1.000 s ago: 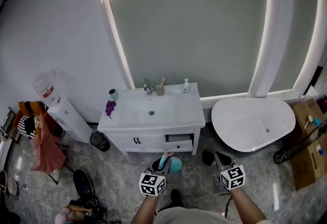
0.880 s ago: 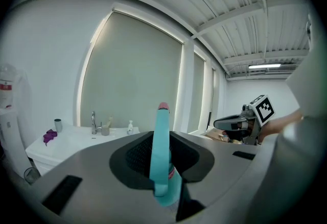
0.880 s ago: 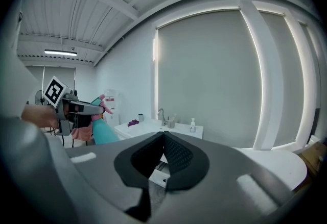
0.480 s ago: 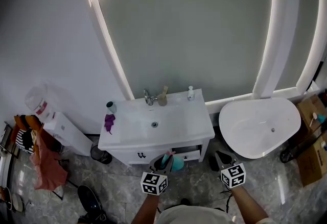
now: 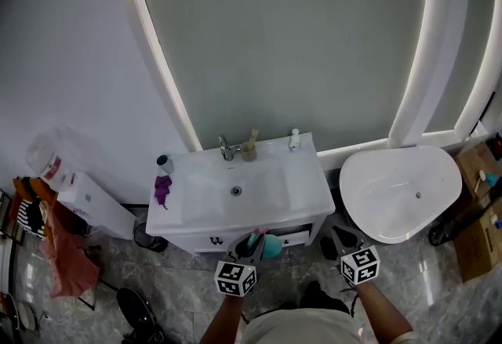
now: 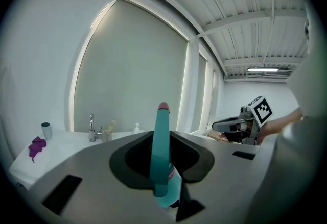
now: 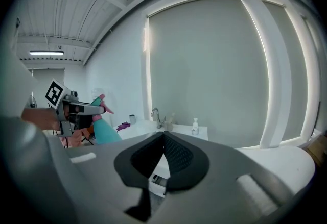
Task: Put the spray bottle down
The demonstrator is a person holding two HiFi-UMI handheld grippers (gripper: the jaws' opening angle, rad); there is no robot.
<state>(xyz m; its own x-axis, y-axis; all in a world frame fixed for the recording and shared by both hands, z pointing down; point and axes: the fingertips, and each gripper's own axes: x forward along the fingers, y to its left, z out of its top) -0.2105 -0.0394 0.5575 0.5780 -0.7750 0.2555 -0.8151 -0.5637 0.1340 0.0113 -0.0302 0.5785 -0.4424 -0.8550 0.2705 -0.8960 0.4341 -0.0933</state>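
The vanity [image 5: 302, 187] is standing against the back wall, below the window [image 5: 290, 45]; the faucet [image 5: 226, 149] is sitting at the rear of its basin, with a soap dispenser [image 5: 295, 139] to the right; a cup [image 5: 163, 164] is standing at the counter's left rear corner, a cloth [image 5: 161, 189] lying just in front of it; the bathtub [image 5: 376, 209] is sitting right of the vanity, the water dispenser [image 5: 86, 197] standing left of it; the spray bottle [image 5: 269, 247] is hanging before the vanity's front, between the left gripper's [image 5: 252, 239] jaws; the right gripper [image 5: 339, 237] is hovering to its right, apart.
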